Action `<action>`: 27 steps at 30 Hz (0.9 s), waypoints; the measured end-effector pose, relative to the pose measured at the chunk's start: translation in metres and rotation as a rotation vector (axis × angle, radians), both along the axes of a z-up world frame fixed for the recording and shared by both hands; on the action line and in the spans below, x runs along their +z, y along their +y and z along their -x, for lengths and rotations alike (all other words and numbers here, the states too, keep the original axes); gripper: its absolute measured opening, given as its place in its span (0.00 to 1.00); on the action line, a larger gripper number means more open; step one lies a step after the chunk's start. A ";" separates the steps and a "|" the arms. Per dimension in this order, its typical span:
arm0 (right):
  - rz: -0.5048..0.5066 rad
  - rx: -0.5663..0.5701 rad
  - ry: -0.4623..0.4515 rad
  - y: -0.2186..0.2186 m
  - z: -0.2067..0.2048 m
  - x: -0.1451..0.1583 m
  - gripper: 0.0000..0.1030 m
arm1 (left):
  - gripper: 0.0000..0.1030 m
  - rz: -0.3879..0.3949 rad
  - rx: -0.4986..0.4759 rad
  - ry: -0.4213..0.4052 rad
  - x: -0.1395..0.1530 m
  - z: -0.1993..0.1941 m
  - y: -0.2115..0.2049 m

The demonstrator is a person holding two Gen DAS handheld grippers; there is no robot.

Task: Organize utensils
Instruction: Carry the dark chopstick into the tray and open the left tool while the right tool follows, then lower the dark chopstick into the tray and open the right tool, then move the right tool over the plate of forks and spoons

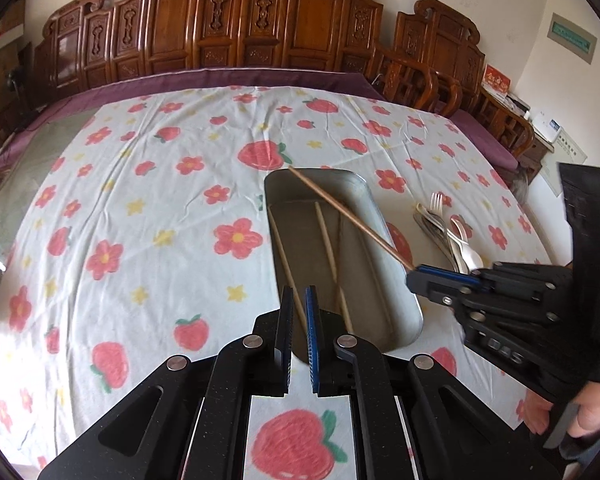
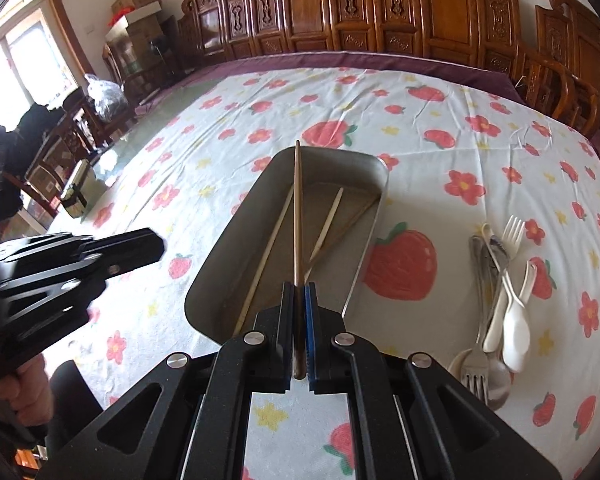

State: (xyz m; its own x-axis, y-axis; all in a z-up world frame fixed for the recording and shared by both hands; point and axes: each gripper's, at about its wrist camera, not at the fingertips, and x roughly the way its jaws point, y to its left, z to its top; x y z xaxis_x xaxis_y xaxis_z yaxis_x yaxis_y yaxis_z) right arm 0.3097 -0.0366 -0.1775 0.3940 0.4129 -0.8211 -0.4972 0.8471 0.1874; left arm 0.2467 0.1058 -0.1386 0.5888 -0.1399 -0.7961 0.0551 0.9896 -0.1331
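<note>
Two pale chopsticks [image 2: 268,254] already lie in the metal tray [image 2: 364,248], and your right tongs [image 2: 299,312] are clamped on a third, darker chopstick [image 2: 297,208] that points out over the tray's length, its far tip above the far rim. Your left tongs [image 1: 298,322] are closed on nothing and hover above the tray's near end. The remaining cutlery pile [image 2: 500,300] (forks, spoons, some white plastic ones) sits on the tabletop [image 2: 204,160] to the right of the tray, well apart from it.

To set this one down well, bring the dark chopstick lower and roughly parallel to the two inside, so it lands along the tray floor rather than bridging the rim. Lower the far tip first, then the held end, and release only once it rests on metal; dropped from height, it would likely bounce or roll crosswise. Keep your left tongs out of the tray's path, since both tools crowd the same near end.
</note>
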 end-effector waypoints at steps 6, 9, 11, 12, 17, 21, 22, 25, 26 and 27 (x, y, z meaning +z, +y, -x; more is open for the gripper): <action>0.040 -0.003 0.022 0.015 -0.005 -0.010 0.06 | 0.05 -0.012 0.006 -0.015 0.006 0.008 0.009; 0.039 -0.007 0.038 0.018 -0.008 -0.013 0.06 | 0.05 -0.026 0.014 -0.029 0.012 0.010 0.012; 0.027 -0.008 0.047 0.019 -0.010 -0.014 0.06 | 0.05 -0.025 0.019 -0.034 0.015 0.012 0.015; 0.020 -0.008 0.052 0.019 -0.012 -0.014 0.06 | 0.05 -0.026 0.021 -0.036 0.016 0.013 0.015; -0.041 0.013 0.058 0.016 -0.011 -0.013 0.08 | 0.05 -0.034 0.024 -0.037 0.018 0.015 0.016; -0.075 0.033 0.034 0.009 -0.006 -0.003 0.08 | 0.05 -0.024 0.024 -0.031 0.018 0.016 0.013; -0.083 0.036 0.021 0.004 -0.005 0.001 0.08 | 0.05 -0.024 0.023 -0.031 0.018 0.016 0.011; -0.094 0.027 -0.002 -0.015 0.000 0.012 0.08 | 0.05 -0.019 0.007 -0.035 0.020 0.018 0.002; -0.099 0.019 0.001 -0.022 0.000 0.014 0.08 | 0.05 -0.019 0.001 -0.036 0.021 0.018 -0.001; -0.102 0.008 -0.001 -0.031 0.001 0.018 0.08 | 0.05 -0.021 -0.007 -0.039 0.021 0.019 -0.006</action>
